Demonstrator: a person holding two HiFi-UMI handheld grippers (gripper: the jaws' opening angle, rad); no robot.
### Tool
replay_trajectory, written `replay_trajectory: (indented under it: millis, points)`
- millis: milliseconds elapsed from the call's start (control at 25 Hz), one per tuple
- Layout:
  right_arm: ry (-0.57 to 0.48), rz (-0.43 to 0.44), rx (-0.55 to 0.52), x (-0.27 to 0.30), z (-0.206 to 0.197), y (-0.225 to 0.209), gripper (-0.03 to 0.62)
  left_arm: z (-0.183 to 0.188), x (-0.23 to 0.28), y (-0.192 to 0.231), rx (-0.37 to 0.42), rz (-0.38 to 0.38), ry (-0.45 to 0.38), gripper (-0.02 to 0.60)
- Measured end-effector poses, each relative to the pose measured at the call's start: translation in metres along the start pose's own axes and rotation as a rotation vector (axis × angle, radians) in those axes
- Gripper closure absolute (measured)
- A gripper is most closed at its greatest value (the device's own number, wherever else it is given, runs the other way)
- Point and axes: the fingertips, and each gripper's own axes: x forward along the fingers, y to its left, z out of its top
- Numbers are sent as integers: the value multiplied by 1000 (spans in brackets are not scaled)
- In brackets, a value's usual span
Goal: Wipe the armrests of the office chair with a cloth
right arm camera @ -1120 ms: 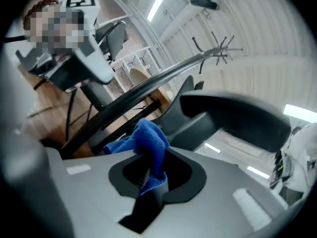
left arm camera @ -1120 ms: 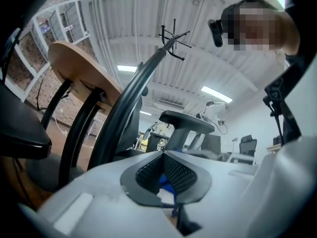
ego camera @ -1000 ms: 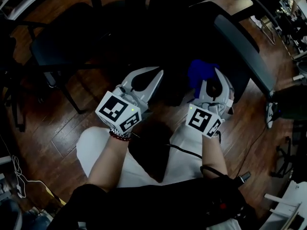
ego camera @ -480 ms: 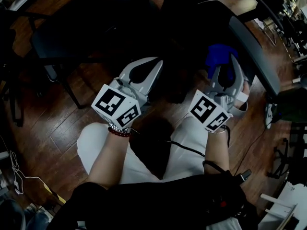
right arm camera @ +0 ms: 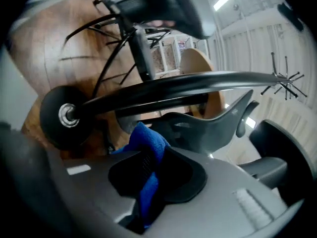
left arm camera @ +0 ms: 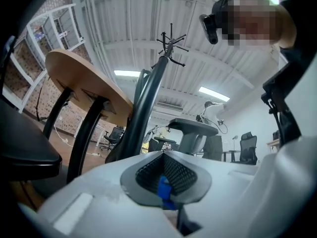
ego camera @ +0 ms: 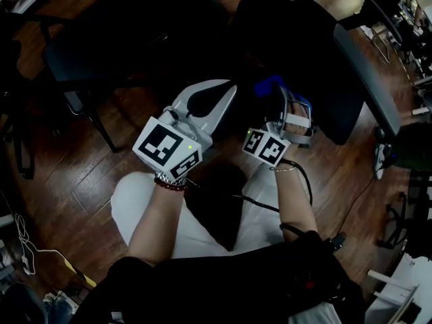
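In the head view my right gripper point(ego camera: 278, 97) is rolled onto its side and shut on a blue cloth point(ego camera: 268, 84). It hovers over the dark seat of the office chair point(ego camera: 297, 39), left of the chair's long grey armrest pad point(ego camera: 368, 79) and apart from it. The right gripper view shows the blue cloth point(right arm camera: 148, 148) bunched between the jaws of the right gripper point(right arm camera: 148, 182), with the chair's caster wheel point(right arm camera: 60, 115) and a base leg point(right arm camera: 188, 86) beyond. My left gripper point(ego camera: 226, 90) is shut on nothing, beside the right one. In its own view the left gripper point(left arm camera: 166, 182) points up into the room.
A second dark chair point(ego camera: 88, 52) stands at the left on the wooden floor point(ego camera: 74, 174). A black cable point(ego camera: 256, 204) crosses the person's white trousers point(ego camera: 202, 228). A round wooden table point(left arm camera: 84, 78) and a coat stand point(left arm camera: 171, 41) show in the left gripper view.
My right gripper has swung left, away from the grey armrest pad, and rolled over with the cloth still in it. The left gripper has barely shifted.
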Motion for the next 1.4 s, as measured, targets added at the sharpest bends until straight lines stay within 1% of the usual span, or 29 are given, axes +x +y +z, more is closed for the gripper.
replay_trajectory:
  millis: [80,200,240,320,400,440,480,560,640,720,840,960,1040,1120,1200,1280,1400]
  points:
    - [1,29,-21,7,-1,28,540,2,-3,6,-26,11,-16,577]
    - [-8,35,6,8,2,29,540,1,-5,8,-43,8,-19,575]
    - [-20,40,13,6,2,26,540,1,-5,9,-62,5,-26,575]
    - [-46,38,3,-3,-2,23,540,2,-4,10,-141,0,-61,577]
    - [-49,24,8,-17,-17,20,540,3,-4,13,-230,-5,-104,575]
    - [-28,16,28,-23,-29,18,540,3,-4,14,-252,-4,-114,575]
    - [7,13,63,-27,-45,16,540,3,-3,15,-257,-1,-115,575]
    - [85,24,168,-26,-78,15,540,1,-2,15,-249,1,-103,575]
    - [112,39,257,-19,-93,13,540,-2,0,11,-256,-16,-95,575]
    - [104,40,301,-12,-86,10,540,-6,2,9,-267,-32,-86,575]
    - [114,54,357,-10,-79,10,542,-13,5,8,-278,-28,-71,575]
    - [78,89,376,-21,-72,10,542,-11,9,1,-298,-51,-78,575]
    - [16,88,364,-28,-53,8,542,-8,9,-3,-279,-68,-80,575]
    - [-55,67,321,-30,-26,4,542,-9,9,-2,-262,-70,-76,575]
    - [-85,57,279,-24,-5,6,542,-14,7,0,-283,-60,-69,575]
    - [-66,74,268,-16,4,15,542,-16,5,-3,-315,-62,-60,575]
    - [-9,105,276,-18,-9,23,542,-22,15,-15,-329,-76,-21,575]
